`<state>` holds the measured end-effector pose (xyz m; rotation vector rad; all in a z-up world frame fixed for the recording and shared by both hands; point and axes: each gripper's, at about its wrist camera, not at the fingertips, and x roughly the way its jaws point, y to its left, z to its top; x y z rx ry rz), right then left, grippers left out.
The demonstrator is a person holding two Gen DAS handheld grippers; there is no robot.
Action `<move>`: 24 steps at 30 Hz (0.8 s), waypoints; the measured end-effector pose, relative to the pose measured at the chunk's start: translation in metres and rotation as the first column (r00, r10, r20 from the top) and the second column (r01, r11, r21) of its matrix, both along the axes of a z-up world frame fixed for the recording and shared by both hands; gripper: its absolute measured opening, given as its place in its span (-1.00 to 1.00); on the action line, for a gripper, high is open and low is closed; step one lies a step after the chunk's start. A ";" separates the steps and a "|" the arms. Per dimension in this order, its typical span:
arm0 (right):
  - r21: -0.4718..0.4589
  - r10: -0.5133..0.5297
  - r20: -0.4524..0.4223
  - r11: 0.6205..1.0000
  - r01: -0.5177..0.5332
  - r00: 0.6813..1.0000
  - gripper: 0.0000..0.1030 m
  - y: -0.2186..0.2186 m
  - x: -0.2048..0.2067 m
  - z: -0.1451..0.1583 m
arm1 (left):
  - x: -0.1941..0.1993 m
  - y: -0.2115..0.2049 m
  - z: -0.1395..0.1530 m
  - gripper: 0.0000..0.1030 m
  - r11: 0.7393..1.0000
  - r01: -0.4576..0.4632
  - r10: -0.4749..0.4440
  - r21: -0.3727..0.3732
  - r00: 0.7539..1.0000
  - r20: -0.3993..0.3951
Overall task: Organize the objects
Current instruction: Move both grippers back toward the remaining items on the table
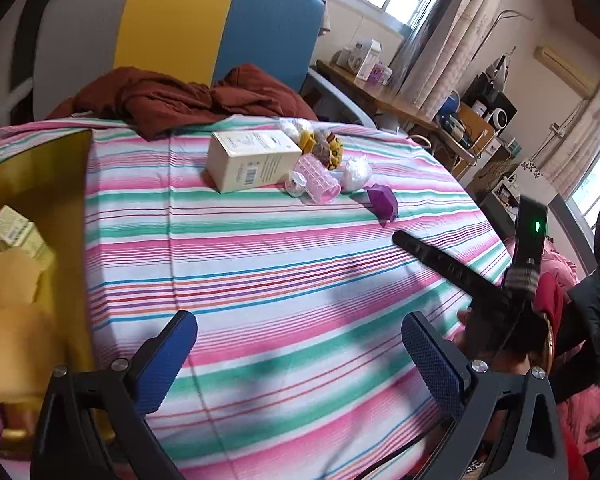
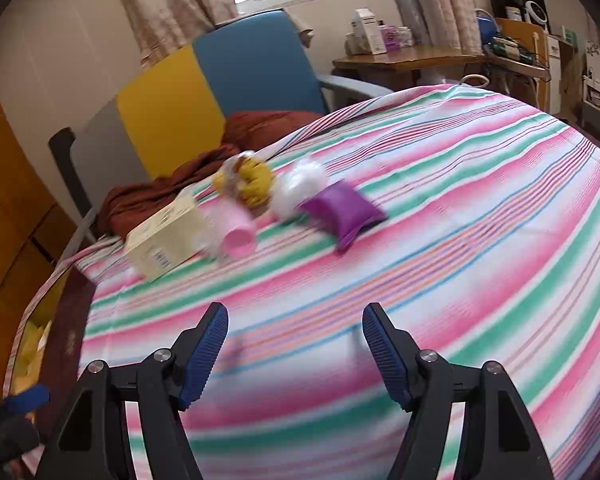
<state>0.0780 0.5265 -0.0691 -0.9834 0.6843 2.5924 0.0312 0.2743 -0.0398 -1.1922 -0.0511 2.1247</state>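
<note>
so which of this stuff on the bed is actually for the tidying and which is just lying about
For the job:
- cream carton
- pink roller
- white bundle
- purple pouch
- yellow-brown clump
- gold box, already part filled
- left gripper and right gripper, both open, empty

Just lying about:
- rust-brown blanket
- desk clutter
- headboard
</note>
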 end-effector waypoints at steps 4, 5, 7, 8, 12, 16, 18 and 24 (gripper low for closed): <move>0.000 -0.036 0.004 0.999 0.036 0.999 0.39 0.028 -0.016 0.000 | -0.012 0.008 -0.011 1.00 1.000 -0.019 0.019 -0.014 0.999 0.037; 0.011 -0.044 0.005 0.999 0.044 0.999 0.39 0.034 -0.021 0.001 | -0.014 0.010 -0.012 1.00 0.999 -0.023 0.024 -0.026 0.999 0.031; 0.035 -0.062 0.000 0.997 0.062 0.998 0.42 0.044 -0.029 0.002 | -0.017 0.014 -0.012 1.00 0.999 -0.024 0.024 -0.040 0.999 0.021; 0.047 -0.067 -0.004 0.997 0.067 0.998 0.44 0.049 -0.033 0.002 | -0.019 0.016 -0.012 1.00 0.999 -0.022 0.023 -0.049 0.999 0.021; 0.088 -0.036 0.004 0.995 0.036 0.999 0.52 0.063 -0.052 -0.001 | -0.029 0.023 -0.009 1.00 0.998 -0.017 0.018 -0.053 1.000 0.017; 0.093 0.035 0.028 0.995 -0.038 0.999 0.52 0.063 -0.072 -0.005 | -0.046 0.032 -0.002 1.00 0.998 0.008 -0.010 -0.060 1.000 -0.025; 0.109 0.057 0.044 0.992 -0.062 0.997 0.52 0.063 -0.082 -0.007 | -0.056 0.037 -0.001 1.00 0.997 0.017 -0.020 -0.080 0.999 -0.040; 0.108 0.102 0.104 0.988 -0.113 0.989 0.43 0.061 -0.097 -0.020 | -0.082 0.048 0.000 1.00 0.988 0.030 -0.042 -0.150 0.996 -0.081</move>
